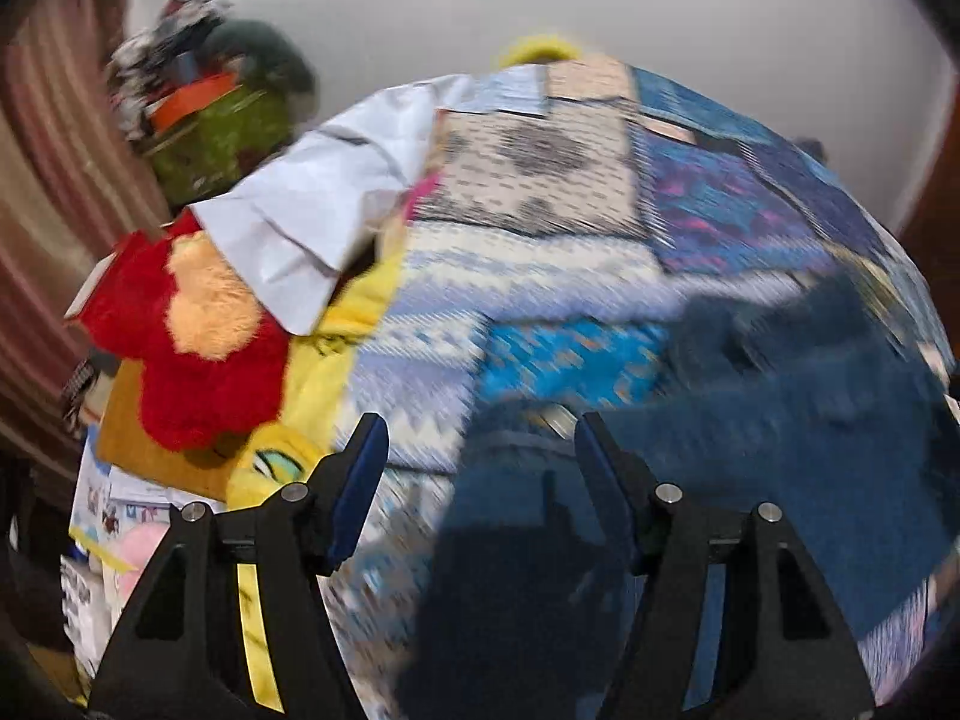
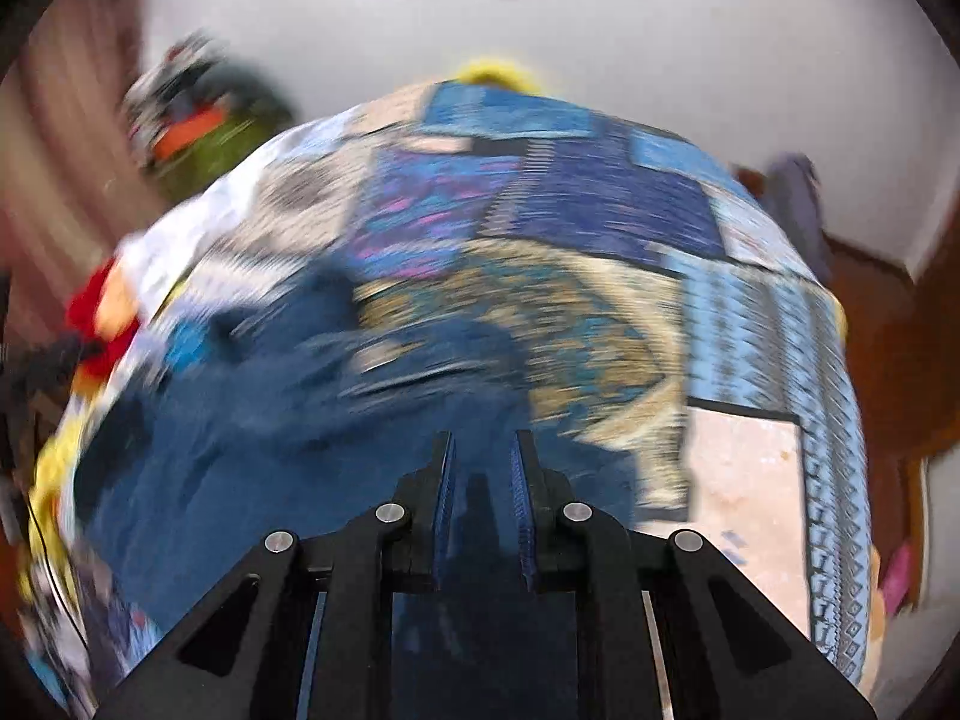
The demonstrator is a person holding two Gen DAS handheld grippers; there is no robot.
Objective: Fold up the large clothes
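Dark blue garment [image 1: 780, 468] spread crumpled on the patchwork bedspread [image 1: 540, 276], likely laid out flat for folding. Left gripper [image 1: 477, 444] wide open above its near edge, holding nothing; right gripper [image 2: 483, 456] narrowed to a slim gap over the same cloth, apparently empty, though blur hides any pinch. Left view alone showing a red plush toy [image 1: 198, 354] and white shirt [image 1: 312, 204] at the bedside.

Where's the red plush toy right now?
Left wrist view, far left: the red plush toy lies at the bed's edge, under the white shirt, beside the patchwork bedspread.
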